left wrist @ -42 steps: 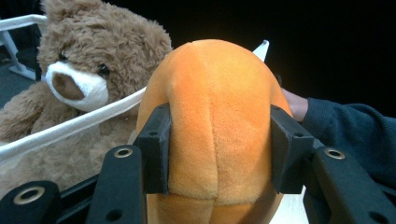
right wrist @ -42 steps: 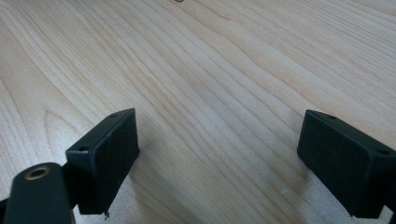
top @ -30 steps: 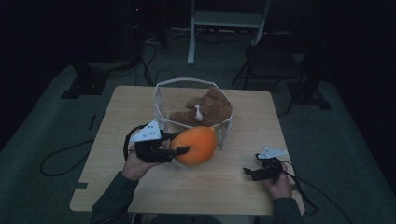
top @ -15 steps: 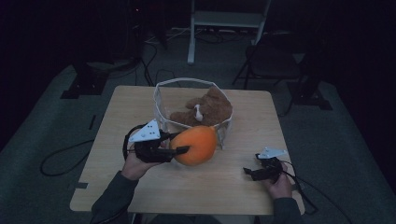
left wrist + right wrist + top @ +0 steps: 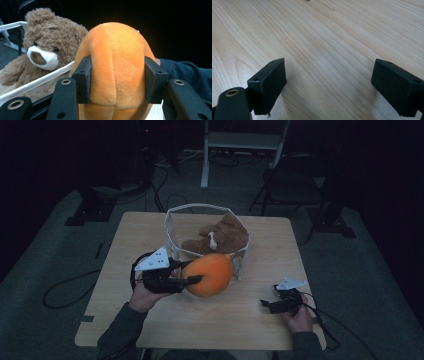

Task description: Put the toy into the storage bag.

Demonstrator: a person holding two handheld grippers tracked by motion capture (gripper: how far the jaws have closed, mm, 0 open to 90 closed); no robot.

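On table (image 5: 150,227): one orange plush (image 5: 209,274) — left gripper (image 5: 192,272) clamping it — one bear (image 5: 220,238).

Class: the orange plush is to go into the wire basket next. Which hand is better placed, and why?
The left. Its tool is shut on the orange plush right beside the wire basket. The right tool is open over bare table, farther off.

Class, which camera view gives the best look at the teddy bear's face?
The left gripper view: the teddy bear sits close, muzzle and eyes sharp, behind the basket rim. The high view shows it small and dim in the basket. The right gripper view shows bare table.
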